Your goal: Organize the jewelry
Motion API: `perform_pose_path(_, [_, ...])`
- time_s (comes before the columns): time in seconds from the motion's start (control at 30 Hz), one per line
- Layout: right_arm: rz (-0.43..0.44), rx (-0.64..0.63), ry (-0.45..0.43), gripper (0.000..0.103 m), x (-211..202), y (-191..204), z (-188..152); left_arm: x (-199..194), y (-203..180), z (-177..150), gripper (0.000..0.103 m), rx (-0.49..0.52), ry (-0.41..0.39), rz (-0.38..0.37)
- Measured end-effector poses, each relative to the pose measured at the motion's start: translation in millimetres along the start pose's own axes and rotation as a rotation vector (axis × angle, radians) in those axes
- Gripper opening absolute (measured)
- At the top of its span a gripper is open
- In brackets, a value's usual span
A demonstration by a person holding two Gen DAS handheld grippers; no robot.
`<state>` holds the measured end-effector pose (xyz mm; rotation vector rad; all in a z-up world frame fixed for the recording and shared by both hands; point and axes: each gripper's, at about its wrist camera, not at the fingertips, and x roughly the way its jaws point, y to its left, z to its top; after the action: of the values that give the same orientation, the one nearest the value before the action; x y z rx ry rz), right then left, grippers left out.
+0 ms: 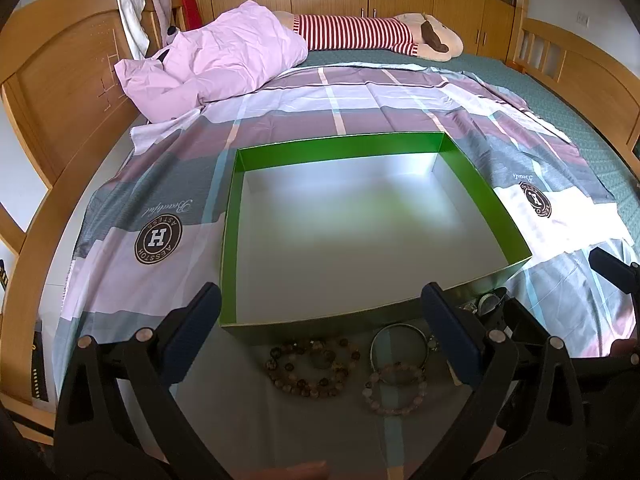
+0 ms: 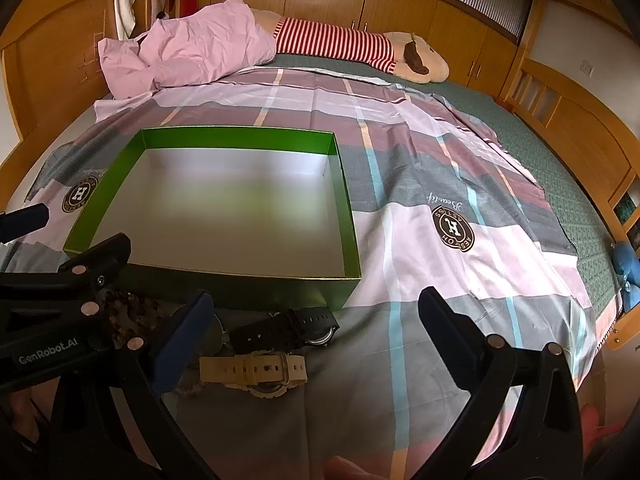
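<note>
An empty green box (image 1: 488, 196) with a silver floor sits on the bed; it also shows in the right wrist view (image 2: 348, 216). In front of it lie a dark bead bracelet (image 1: 314, 366), a pale bead bracelet (image 1: 394, 390) and a metal bangle (image 1: 398, 342). A black watch (image 2: 286, 330) and a cream watch (image 2: 254, 372) lie to their right. My left gripper (image 1: 320, 308) is open above the bracelets. My right gripper (image 2: 316, 312) is open above the watches. The left gripper's body (image 2: 60, 320) hides part of the beads.
A plaid sheet (image 1: 160, 272) covers the bed. A pink duvet (image 1: 224, 56) and a striped plush toy (image 1: 360, 34) lie at the far end. Wooden bed frames (image 1: 60, 92) stand left and right, with cabinets behind.
</note>
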<state>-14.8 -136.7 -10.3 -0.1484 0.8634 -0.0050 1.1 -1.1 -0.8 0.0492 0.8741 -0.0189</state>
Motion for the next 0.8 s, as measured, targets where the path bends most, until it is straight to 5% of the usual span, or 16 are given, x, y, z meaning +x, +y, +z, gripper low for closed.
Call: perform_pose_path(0.8, [0.002,-0.005,0.010,0.101,-0.6,2.9,-2.1,0.6,2.1,-1.0,0.099,0.004,0.003,0.006])
